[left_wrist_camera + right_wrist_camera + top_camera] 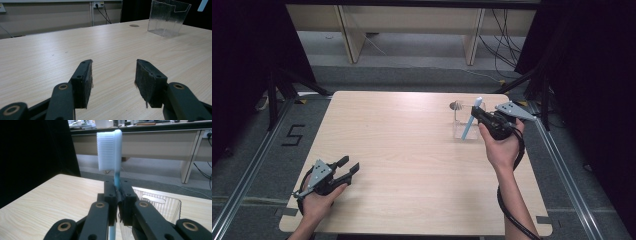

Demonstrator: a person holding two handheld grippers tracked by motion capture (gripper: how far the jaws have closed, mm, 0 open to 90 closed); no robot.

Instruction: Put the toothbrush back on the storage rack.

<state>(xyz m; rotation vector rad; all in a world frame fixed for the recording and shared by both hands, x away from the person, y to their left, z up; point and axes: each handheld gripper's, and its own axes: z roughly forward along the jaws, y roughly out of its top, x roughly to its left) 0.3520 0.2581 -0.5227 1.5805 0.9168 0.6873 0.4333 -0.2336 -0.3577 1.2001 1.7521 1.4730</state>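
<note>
- The right gripper (pixel 117 192) has its two black jaws clamped on the neck of a toothbrush (pixel 115 152); the pads press the blue stem from both sides.
- The toothbrush stands nearly upright in the right gripper view: white bristle head on top, bristles facing left there, blue handle running down between the jaws and out of sight below them.
- In the high view the same brush leans slightly, its pale head uppermost, and its lower end reaches down into a clear plastic holder (pixel 460 125).
- The holder is a ribbed, see-through box that stands near the far right corner of the table (pixel 412 165); in the right gripper view it lies just behind and below the jaws, with a slot cut in its wall.
- A small dark round mark (pixel 456 105) sits on the table just beside the holder, toward the far edge.
- The right hand (pixel 502 150) holds its gripper from the near side, and a black cable trails back along the forearm.
- The left gripper (pixel 113 75) has its jaws spread wide, with bare wood between the pads.
- It sits low near the near left corner of the table, well apart from the holder, and points toward it.
- The left hand (pixel 318 200) grasps it from below the near edge.
</note>
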